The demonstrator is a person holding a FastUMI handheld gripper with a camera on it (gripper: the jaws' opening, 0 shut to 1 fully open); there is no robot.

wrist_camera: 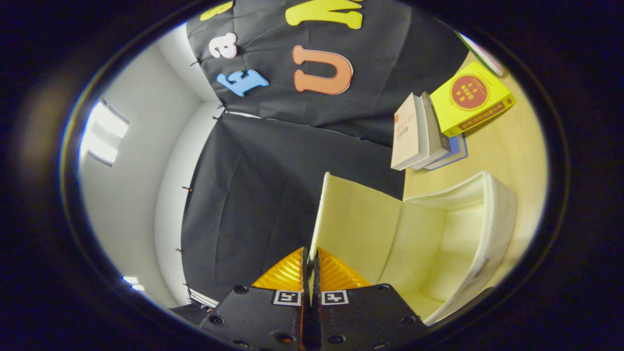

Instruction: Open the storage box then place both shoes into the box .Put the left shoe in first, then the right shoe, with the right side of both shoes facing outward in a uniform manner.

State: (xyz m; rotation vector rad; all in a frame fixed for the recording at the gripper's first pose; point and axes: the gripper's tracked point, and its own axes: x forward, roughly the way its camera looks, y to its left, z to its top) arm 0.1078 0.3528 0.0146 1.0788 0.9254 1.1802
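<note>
Between my closed fingers, my hand-held gripper (312, 265) is pinching the thin lid edge of the cream storage box (438, 239), which is lying open on the desk (507, 146). Beyond it, books (438, 126) are standing, leaving open room around the box.

From my seat, the black cloth wall (273, 195) fills the middle, pinned by small clips along its seam. At ten o'clock, a white wall (141, 161) carries a bright window (104, 132) letting in daylight. At two o'clock, a pale wood surface (507, 146) holds a few books (424, 131), and a yellow book (470, 97) leans on them.
</note>
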